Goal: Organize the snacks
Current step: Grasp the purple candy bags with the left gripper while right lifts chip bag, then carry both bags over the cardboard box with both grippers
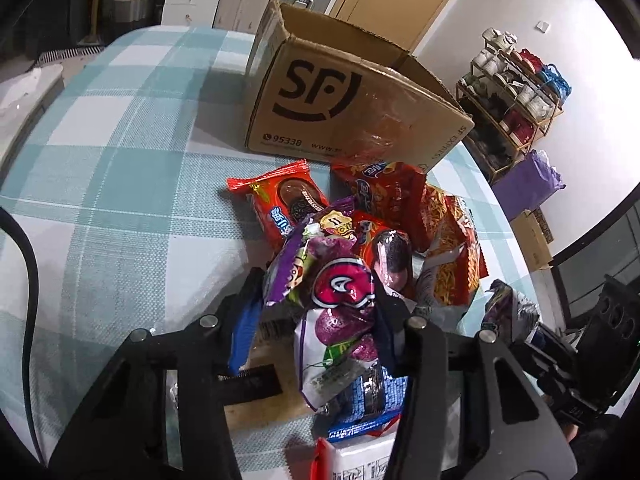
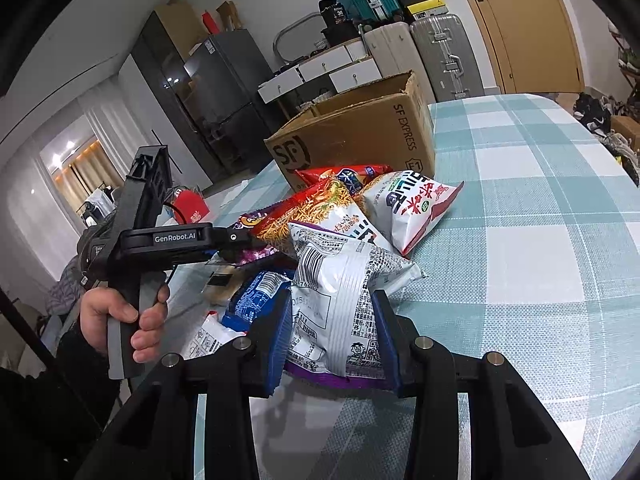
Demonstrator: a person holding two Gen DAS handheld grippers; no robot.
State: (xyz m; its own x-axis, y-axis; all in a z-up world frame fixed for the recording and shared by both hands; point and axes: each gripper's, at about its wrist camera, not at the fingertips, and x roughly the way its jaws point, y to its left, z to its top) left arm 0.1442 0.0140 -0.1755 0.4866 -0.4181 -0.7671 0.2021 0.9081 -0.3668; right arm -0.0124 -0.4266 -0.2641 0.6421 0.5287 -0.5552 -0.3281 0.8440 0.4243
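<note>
A pile of snack packets lies on the checked tablecloth before an open SF cardboard box (image 1: 352, 108), which also shows in the right wrist view (image 2: 360, 136). My left gripper (image 1: 316, 300) is shut on a purple snack bag (image 1: 340, 320) with a pink logo, held over the pile. My right gripper (image 2: 332, 320) is shut on a silver and purple snack bag (image 2: 340, 296), label side up, at the pile's near edge. The left gripper also shows in the right wrist view (image 2: 244, 246), held by a hand. Red cookie packets (image 1: 280, 204), a red noodle snack bag (image 1: 452, 248) and blue packets (image 1: 360, 404) lie in the pile.
The blue-and-white checked tablecloth (image 2: 540, 240) stretches to the right of the pile. A white and red snack bag (image 2: 412, 204) lies near the box. A shoe rack (image 1: 516, 92), suitcases (image 2: 440, 52) and drawers stand beyond the table.
</note>
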